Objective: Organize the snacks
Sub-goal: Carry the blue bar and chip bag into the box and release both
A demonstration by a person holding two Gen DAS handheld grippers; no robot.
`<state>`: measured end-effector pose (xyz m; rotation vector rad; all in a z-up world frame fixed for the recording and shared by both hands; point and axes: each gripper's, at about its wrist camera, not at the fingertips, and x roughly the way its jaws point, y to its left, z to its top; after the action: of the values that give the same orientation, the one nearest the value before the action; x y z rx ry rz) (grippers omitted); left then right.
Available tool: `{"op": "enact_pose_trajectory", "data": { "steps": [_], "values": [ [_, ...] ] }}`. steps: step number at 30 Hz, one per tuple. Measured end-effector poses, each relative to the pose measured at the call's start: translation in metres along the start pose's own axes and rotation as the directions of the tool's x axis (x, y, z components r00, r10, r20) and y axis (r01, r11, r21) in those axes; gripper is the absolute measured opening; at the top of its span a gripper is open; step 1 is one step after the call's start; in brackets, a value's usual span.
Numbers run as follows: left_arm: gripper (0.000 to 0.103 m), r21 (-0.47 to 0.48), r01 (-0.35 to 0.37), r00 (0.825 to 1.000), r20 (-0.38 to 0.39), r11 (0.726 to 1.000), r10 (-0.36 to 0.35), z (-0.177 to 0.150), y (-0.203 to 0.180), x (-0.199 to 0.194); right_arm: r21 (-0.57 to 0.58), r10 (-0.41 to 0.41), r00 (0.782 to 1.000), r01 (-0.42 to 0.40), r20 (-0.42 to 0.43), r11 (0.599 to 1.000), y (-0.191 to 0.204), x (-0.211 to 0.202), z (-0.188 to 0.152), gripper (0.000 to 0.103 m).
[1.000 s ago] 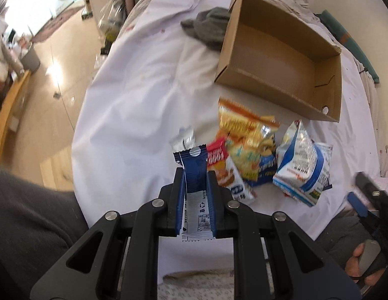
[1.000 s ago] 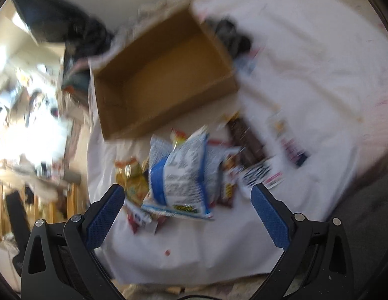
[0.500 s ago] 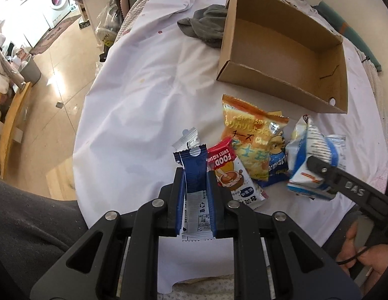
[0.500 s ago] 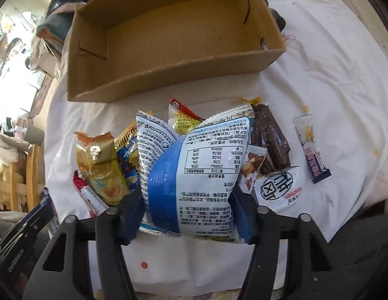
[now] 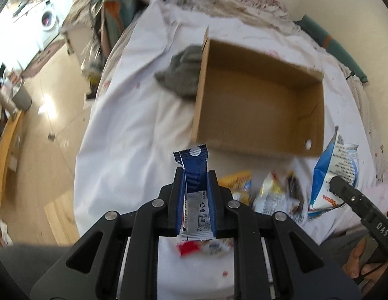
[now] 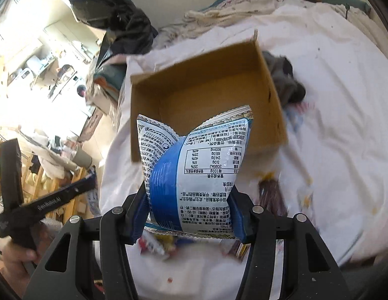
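My left gripper (image 5: 195, 175) is shut on a slim blue and white snack packet (image 5: 195, 165), held upright above the white sheet. My right gripper (image 6: 187, 200) is shut on a puffy blue and white snack bag (image 6: 194, 155), which hangs in the air in front of the open cardboard box (image 6: 206, 92). The left wrist view shows that bag (image 5: 336, 165) at the right, just outside the box (image 5: 259, 95). The box holds nothing. Several loose snack packs (image 5: 269, 195) lie blurred on the sheet below both grippers.
A grey cloth (image 5: 181, 75) lies bunched against the box's left wall. A white sheet (image 5: 133, 130) covers the rounded table, whose left edge drops to a tiled floor. A dark brown bar (image 6: 271, 195) lies right of the held bag. Piled fabric lines the far wall.
The right gripper closed on the blue and white bag and lifted it off the pile. Both grippers rose and moved toward the box. The left kept its packet.
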<state>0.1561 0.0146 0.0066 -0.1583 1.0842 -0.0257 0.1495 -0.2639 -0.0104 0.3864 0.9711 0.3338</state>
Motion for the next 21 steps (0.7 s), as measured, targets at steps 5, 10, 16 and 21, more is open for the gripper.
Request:
{"op": "enact_pose_trajectory", "data": {
  "steps": [5,10,16,21],
  "values": [
    [0.014,0.053,-0.002,0.999,0.054,0.999,-0.001,0.038,-0.021,0.005,0.004,0.013,0.999,-0.013,0.036,1.000,-0.014,0.016,0.036,0.057],
    [0.014,0.109,0.000,0.996,0.084,0.994,-0.009,0.063,-0.042,0.027,-0.021,0.014,0.998,-0.013,0.058,1.000,-0.017,0.035,0.065,0.057],
    [0.014,0.176,0.005,0.985,0.170,0.984,-0.035,0.071,-0.061,0.062,-0.072,-0.026,0.998,0.029,0.052,0.997,-0.023,0.073,0.073,0.057],
    [0.014,0.186,0.007,0.993,0.117,0.983,-0.029,0.074,-0.064,0.091,-0.095,-0.060,0.998,0.059,0.001,0.994,-0.023,0.095,0.070,0.057]
  ]
}}
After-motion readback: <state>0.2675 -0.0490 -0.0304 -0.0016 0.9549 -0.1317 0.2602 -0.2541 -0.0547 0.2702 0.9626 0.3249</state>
